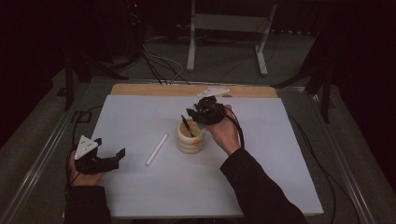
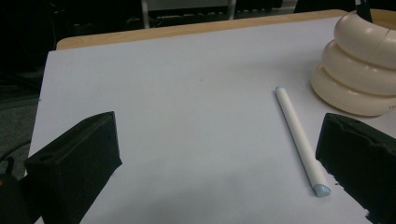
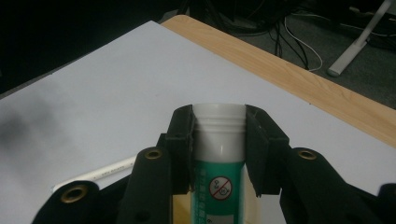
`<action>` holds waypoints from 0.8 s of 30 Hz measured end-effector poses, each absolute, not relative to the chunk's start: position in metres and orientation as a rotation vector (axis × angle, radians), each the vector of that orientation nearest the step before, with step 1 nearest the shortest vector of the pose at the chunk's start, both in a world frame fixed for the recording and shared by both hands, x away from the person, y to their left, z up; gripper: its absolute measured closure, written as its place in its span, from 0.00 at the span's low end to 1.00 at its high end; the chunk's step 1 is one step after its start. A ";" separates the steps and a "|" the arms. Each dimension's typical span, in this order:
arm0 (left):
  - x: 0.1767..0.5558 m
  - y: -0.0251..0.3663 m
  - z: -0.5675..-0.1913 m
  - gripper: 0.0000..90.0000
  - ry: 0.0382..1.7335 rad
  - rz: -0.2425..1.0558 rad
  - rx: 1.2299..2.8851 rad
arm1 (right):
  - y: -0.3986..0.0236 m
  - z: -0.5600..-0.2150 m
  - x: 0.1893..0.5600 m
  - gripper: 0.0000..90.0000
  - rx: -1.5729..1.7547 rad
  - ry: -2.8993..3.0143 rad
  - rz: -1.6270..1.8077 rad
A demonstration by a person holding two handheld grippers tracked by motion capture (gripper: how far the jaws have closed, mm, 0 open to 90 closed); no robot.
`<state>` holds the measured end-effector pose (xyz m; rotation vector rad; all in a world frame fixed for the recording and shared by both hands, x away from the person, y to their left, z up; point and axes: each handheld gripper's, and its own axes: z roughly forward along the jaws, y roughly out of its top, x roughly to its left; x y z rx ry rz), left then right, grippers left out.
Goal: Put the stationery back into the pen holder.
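A cream ribbed cup point(image 1: 190, 140) stands mid-table with a dark pen point(image 1: 187, 125) leaning in it. My right gripper point(image 1: 198, 116) hovers just above the cup's far right rim. In the right gripper view its jaws point(image 3: 218, 116) are shut on a green-labelled tube with a white threaded end point(image 3: 219, 135), over the cup's mouth. A white pen point(image 1: 157, 149) lies flat left of the cup. My left gripper point(image 1: 111, 148) rests at the lower left, open and holding nothing; between its jaws point(image 2: 219, 130) I see the white pen point(image 2: 301, 137) and the cup point(image 2: 359, 70) off to the right.
A white sheet point(image 1: 140, 116) covers the table, with a strip of bare wood point(image 1: 154, 88) along the far edge. Beyond it, a white stand's legs point(image 1: 261, 56) and cables point(image 1: 159, 63) are on the floor. Metal rails point(image 1: 42, 149) run along both sides.
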<state>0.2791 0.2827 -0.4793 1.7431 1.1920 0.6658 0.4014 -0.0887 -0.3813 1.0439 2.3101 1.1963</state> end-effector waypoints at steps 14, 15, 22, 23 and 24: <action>0.280 0.283 -0.480 0.00 1.193 0.665 1.745 | -0.076 -0.386 0.406 0.73 1.030 2.302 1.212; 0.280 0.283 -0.480 0.00 1.193 0.665 1.744 | -0.075 -0.386 0.406 0.73 1.027 2.303 1.214; 0.279 0.283 -0.480 0.00 1.192 0.667 1.745 | -0.070 -0.388 0.404 0.73 1.016 2.299 1.232; 0.279 0.283 -0.480 0.00 1.192 0.667 1.745 | -0.069 -0.388 0.404 0.73 1.016 2.300 1.234; 0.279 0.283 -0.480 0.00 1.192 0.667 1.745 | -0.068 -0.389 0.404 0.73 1.012 2.302 1.233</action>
